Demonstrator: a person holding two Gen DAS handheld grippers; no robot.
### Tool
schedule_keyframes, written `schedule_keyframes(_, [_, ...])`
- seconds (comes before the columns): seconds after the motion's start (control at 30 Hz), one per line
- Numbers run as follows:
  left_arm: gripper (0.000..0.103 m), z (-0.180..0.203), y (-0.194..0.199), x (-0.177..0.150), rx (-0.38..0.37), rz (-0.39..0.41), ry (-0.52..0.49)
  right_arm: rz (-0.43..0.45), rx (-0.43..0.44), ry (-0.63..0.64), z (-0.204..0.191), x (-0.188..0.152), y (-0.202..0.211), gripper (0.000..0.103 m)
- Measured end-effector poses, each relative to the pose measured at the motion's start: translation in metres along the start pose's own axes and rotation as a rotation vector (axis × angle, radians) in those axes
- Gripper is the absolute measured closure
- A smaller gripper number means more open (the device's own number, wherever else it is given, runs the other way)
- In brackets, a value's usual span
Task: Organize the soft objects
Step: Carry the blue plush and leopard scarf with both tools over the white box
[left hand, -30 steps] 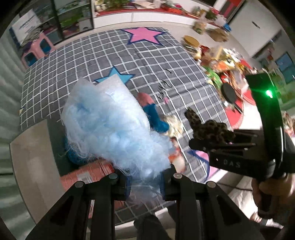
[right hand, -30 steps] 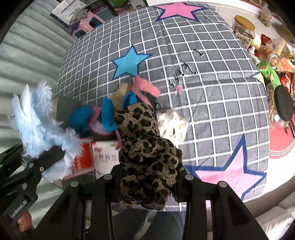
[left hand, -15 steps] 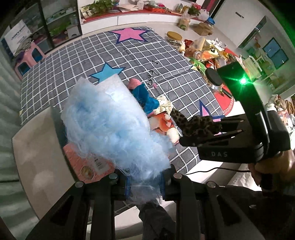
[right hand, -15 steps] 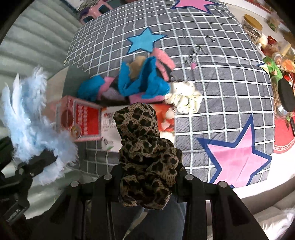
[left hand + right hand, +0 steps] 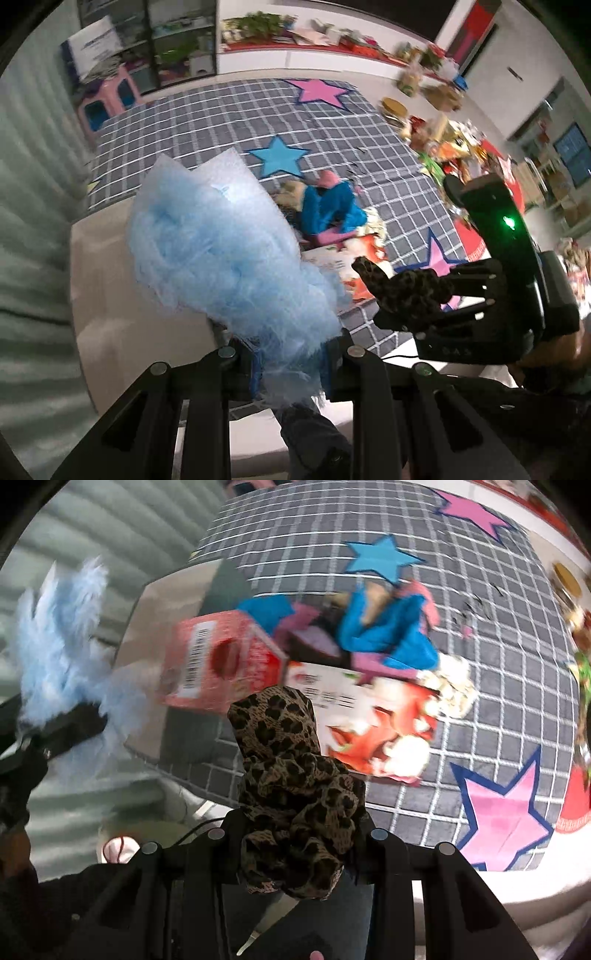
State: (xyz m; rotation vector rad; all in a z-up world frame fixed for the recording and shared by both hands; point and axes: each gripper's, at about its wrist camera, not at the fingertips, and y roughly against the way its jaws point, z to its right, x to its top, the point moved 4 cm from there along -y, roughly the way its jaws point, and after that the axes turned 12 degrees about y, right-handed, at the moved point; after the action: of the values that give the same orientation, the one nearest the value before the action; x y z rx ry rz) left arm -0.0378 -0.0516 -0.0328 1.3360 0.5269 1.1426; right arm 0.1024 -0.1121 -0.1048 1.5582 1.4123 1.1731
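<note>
- Left gripper: held above the near edge of the table, fingers pointing forward over the grey checked cloth. Both fingers are closed on the base of a pale blue fluffy tuft, which stands up and leans left from the jaws.
- Right gripper: held level just beside the left one, on its right, fingers pointing leftward across the left wrist view. Its fingers are clamped on a leopard-print scrunchie, which bunches up above the fingertips.
- Both held items hang clear of the cloth, not touching anything on it.
- Red carton: lies on its side below and ahead of the grippers, beside a flat printed packet with red artwork.
- Pile of blue and pink fabric: lies just beyond the carton and packet, with a cream scrunchie touching its right edge.
- Blue star and pink star prints: farther back on the cloth.
- Snack clutter: along the far right side, blurred.
</note>
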Motion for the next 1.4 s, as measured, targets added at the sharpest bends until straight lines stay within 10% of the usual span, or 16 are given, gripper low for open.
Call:
schedule_keyframes(0.73, [0.077,-0.135,0.021,-0.034,0.169,0.069,0.323,-0.056,0.060,0.386,-0.128,0.063,-0.021,0.064])
schedule_keyframes(1.4, [0.077,-0.185,-0.012,-0.019,0.254,0.052,0.390,-0.064,0.095,0.371,-0.167,0.125,-0.050,0.064])
